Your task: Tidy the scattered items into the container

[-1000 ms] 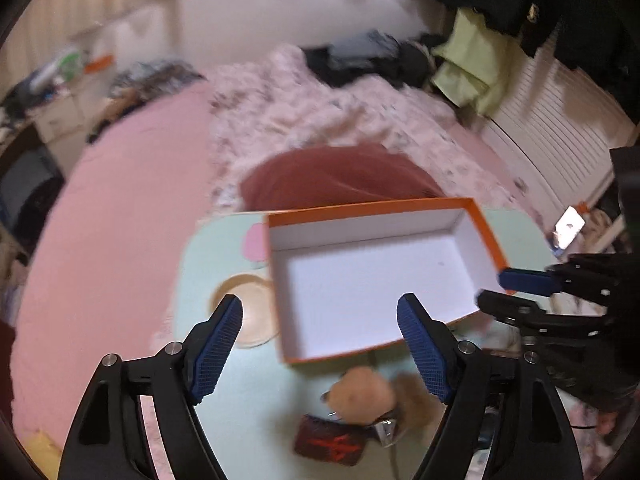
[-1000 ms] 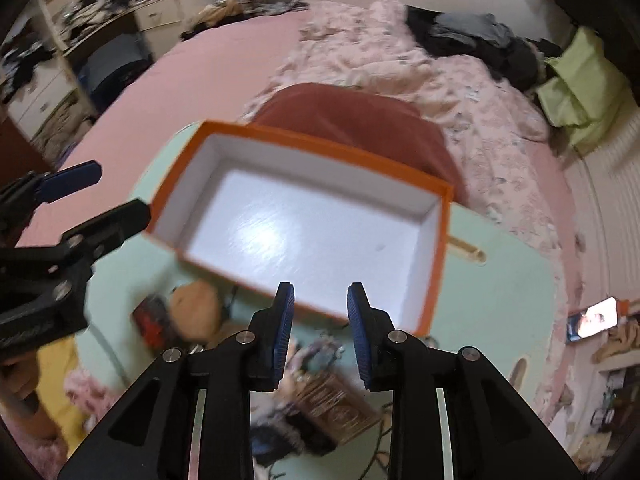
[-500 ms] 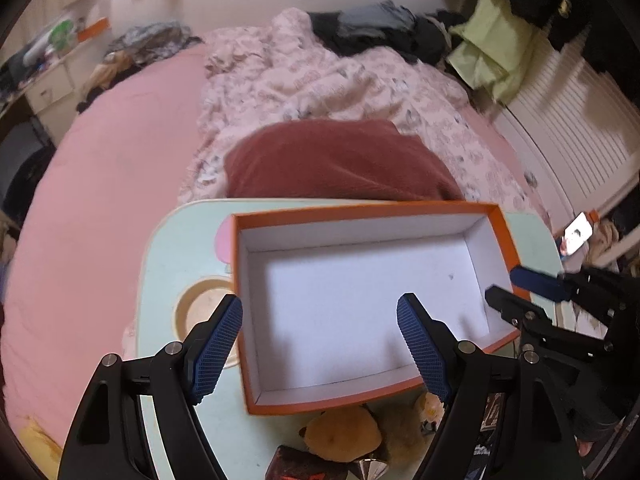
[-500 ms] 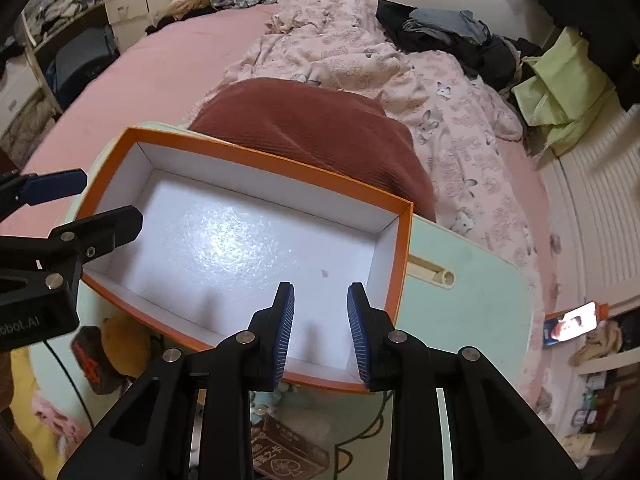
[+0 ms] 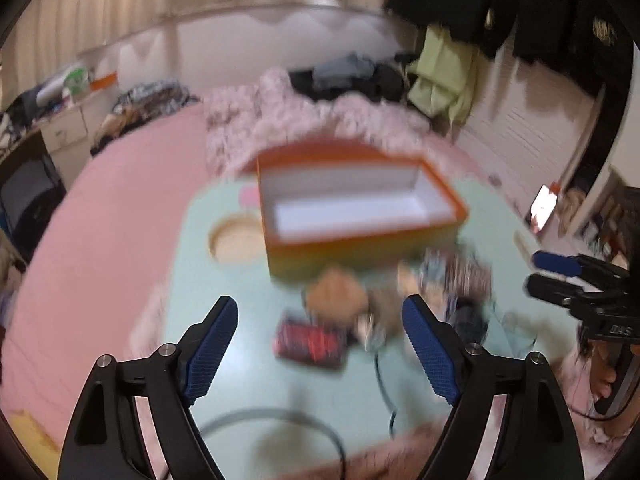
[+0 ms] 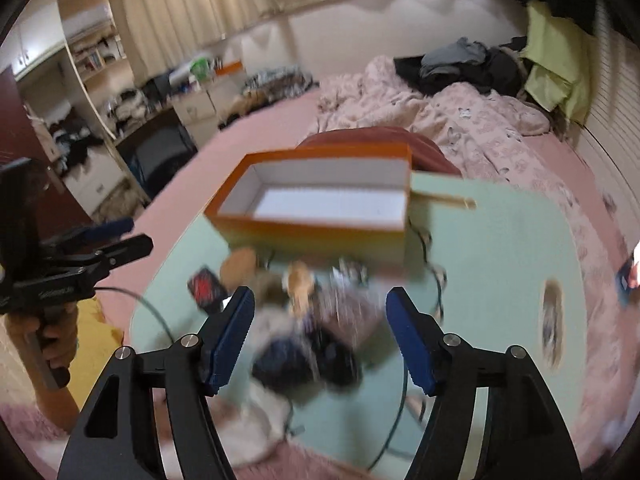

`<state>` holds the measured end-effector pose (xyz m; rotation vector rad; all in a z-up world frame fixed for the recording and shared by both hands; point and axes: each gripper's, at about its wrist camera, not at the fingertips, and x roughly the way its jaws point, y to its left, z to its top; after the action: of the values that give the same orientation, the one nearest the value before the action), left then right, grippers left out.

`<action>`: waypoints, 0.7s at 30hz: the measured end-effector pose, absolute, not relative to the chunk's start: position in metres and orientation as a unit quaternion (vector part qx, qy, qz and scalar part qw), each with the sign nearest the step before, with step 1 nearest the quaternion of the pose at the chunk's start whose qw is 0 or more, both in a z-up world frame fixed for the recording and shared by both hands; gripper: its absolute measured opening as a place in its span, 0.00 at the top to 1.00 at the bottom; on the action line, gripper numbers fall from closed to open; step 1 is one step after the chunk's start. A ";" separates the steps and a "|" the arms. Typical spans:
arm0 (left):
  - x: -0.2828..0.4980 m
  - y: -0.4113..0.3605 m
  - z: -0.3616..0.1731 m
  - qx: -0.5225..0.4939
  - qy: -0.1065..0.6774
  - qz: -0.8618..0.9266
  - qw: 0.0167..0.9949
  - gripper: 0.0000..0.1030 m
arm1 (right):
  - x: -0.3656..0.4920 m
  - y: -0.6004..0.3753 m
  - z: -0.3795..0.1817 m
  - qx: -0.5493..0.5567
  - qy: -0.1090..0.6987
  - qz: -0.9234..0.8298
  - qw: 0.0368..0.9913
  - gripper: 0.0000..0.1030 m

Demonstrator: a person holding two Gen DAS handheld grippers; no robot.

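Orange box [image 5: 360, 216], white inside, nothing in it; sits mid-frame in both views on the pale green table [image 5: 248, 360], open side up. Also [image 6: 320, 204] in the right wrist view, slightly above centre.

Scattered items lie just in front of the box's near wall, all motion-blurred:
- tan plush [image 5: 338, 294], close against the box's front face; [image 6: 240, 264] in the right view
- red-and-black packet [image 5: 310, 340] lower centre, just nearer the camera than the plush; [image 6: 206, 286] left of centre
- blurred mixed pile [image 5: 452, 276] to the right of the plush, contents not readable
- dark bundle [image 6: 308, 360] between the right gripper's fingers in frame, on the table, untouched

Left gripper [image 5: 320, 350]: jaws spread wide, nothing between them, above the table short of the packet. Seen from the right view at left edge [image 6: 116, 236], held by a hand [image 6: 52, 344].

Right gripper [image 6: 320, 338]: jaws spread wide, holding nothing, over the pile. In the left view it shows at right edge [image 5: 560, 276]; jaw gap not readable from that angle.

Round wooden inset [image 5: 236, 240] in the table left of the box. Black cable [image 5: 384, 376] runs across the near table. Pink bed [image 5: 112, 216] behind and left.
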<state>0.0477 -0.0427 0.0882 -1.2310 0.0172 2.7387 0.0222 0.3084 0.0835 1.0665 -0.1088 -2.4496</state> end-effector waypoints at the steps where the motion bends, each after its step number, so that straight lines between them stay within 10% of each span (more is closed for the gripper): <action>1: 0.050 -0.037 0.073 -0.422 0.015 0.905 0.051 0.18 | 0.030 0.312 0.070 0.389 -0.047 -0.892 0.226 0.33; 10: 0.067 -0.016 0.010 -0.409 0.026 0.912 0.005 0.18 | 0.041 0.270 0.013 0.419 0.066 -0.891 0.160 0.33; 16: 0.062 -0.027 0.000 -0.403 0.006 0.915 0.001 0.00 | 0.034 0.272 0.001 0.425 0.075 -0.889 0.150 0.02; 21: 0.063 -0.024 0.001 -0.386 0.011 0.922 0.004 0.00 | 0.034 0.274 0.003 0.422 0.074 -0.891 0.148 0.00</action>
<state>0.0633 -0.0243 0.0007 -1.2096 0.0336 2.8912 0.0338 0.2744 0.0029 1.2148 0.2118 -2.5634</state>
